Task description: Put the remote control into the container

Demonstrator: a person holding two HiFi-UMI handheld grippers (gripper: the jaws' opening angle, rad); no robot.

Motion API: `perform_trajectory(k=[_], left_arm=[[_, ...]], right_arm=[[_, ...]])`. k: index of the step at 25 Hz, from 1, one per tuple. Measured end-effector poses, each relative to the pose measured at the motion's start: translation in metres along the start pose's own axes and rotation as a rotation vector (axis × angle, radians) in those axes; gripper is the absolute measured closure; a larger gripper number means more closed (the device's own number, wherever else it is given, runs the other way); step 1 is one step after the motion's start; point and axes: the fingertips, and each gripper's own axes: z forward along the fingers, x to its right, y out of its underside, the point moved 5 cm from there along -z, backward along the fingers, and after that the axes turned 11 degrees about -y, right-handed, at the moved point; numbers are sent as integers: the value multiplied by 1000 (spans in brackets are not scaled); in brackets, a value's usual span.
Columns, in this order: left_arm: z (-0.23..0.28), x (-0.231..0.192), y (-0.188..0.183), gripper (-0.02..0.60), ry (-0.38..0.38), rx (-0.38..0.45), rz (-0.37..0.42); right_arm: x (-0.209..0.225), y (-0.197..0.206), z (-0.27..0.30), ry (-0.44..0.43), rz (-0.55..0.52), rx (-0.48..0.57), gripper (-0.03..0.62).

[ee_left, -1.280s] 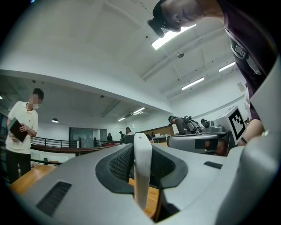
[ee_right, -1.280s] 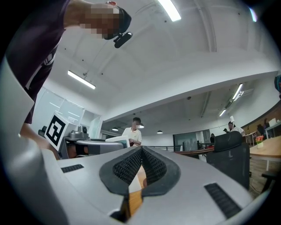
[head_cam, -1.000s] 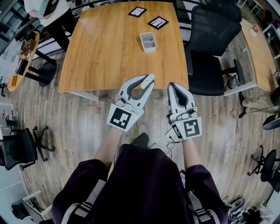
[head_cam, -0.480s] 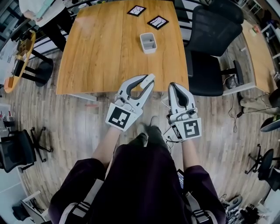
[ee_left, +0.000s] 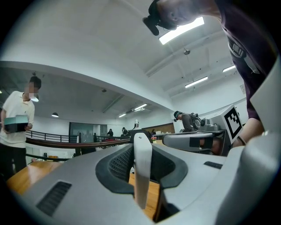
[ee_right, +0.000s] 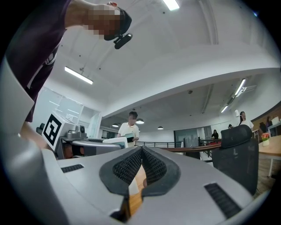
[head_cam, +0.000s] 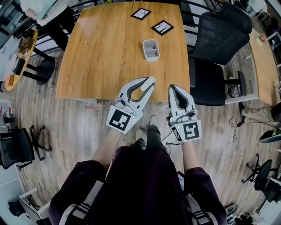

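In the head view a small white container (head_cam: 150, 49) with a divider stands on the wooden table (head_cam: 101, 57), right of its middle. My left gripper (head_cam: 146, 84) hovers at the table's front edge, shut on a white remote control (head_cam: 149, 82). Seen edge-on in the left gripper view, the remote control (ee_left: 142, 171) stands upright between the dark pads (ee_left: 118, 165). My right gripper (head_cam: 172, 88) hangs beside it, just off the front edge, its jaws shut together with nothing in them. The right gripper view shows its pads (ee_right: 131, 166) meeting at the tip.
Two black-and-white marker cards (head_cam: 141, 13) (head_cam: 162, 27) lie at the table's far edge. A black office chair (head_cam: 215, 48) stands at the table's right side. A person (head_cam: 41, 6) stands at the far left corner. Another black chair (head_cam: 17, 149) stands on the wooden floor to my left.
The table and container have drawn slightly nearer in the head view. Both grippers keep their pose and grip, now reaching the table's front edge.
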Motion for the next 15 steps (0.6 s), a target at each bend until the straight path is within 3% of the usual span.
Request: perform_trajectory(k=[15], left_arm=[[107, -17, 6, 489, -49, -18, 44]], right_arm=[[107, 6, 47, -92, 16, 19, 577]])
